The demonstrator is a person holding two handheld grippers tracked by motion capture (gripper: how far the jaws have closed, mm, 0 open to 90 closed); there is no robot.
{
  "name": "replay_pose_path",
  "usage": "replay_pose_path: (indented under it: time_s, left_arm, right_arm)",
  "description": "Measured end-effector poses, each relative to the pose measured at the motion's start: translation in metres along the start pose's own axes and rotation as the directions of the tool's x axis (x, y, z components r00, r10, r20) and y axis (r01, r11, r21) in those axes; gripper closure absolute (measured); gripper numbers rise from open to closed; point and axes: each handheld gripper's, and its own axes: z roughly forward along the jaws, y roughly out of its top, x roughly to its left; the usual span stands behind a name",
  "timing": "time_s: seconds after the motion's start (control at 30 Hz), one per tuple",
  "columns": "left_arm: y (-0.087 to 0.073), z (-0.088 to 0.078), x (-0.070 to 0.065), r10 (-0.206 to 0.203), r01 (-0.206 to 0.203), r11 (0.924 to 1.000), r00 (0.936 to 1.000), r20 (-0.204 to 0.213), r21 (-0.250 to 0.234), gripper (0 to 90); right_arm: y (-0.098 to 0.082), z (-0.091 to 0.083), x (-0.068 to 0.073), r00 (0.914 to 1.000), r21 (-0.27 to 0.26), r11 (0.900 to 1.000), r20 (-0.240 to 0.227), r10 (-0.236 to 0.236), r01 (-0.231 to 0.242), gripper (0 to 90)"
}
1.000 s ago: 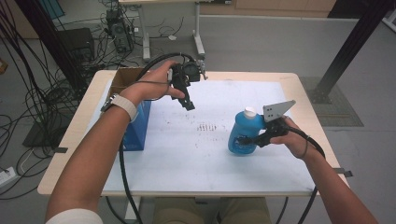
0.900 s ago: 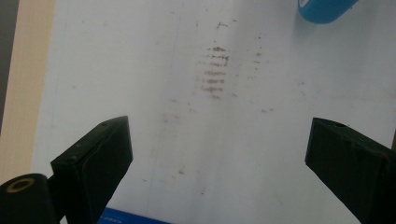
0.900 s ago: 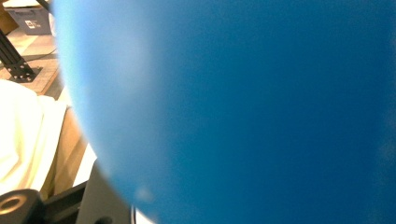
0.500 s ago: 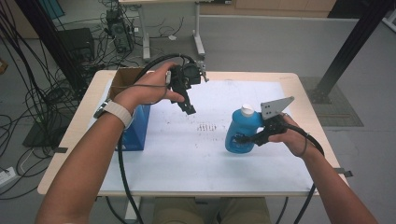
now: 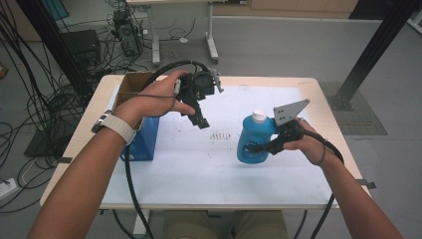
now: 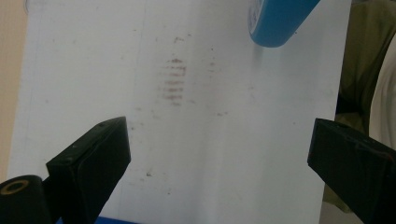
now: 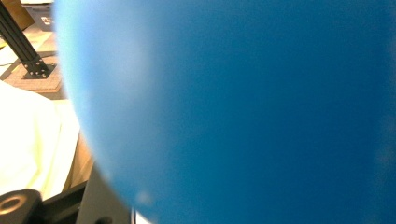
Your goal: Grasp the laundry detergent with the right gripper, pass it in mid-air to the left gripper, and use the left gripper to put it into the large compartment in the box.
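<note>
**Blue bottle gripped, second tool standing wide**

The blue bottle [image 5: 253, 140], white-capped, is seen just right of the brown smudge marks [image 5: 220, 135] on the white sheet [image 5: 199, 164], its base at or just above the sheet; which cannot be told. If it is to be carried, it is best kept upright and moved slowly, since the grip sits low on one side. The right tool [image 5: 259, 147] is clamped on the bottle's handle side. The left tool [image 5: 199, 118] is held above the sheet, left of the smudges, jaws spread wide after a last bit of opening, nothing between them. A blue box [image 5: 144, 142] stands farther left on the counter [image 5: 318, 99].
</note>
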Motion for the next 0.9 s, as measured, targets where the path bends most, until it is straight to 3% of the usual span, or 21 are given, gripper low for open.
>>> replay_pose_path:
  time_s: [0.47,0.9]
  left_arm:
    - [0.007,-0.01,-0.014,0.003,-0.003,0.9999,0.9996,0.028,-0.012,6.1]
    - [0.02,-0.015,-0.026,0.032,-0.031,0.9993,0.9981,0.053,-0.021,5.2]
  right_arm:
    - [0.01,0.008,-0.001,0.9996,0.012,1.0,-0.023,-0.013,0.014,43.5]
    - [0.016,0.016,-0.002,0.9988,0.014,1.0,-0.041,-0.025,0.025,43.6]
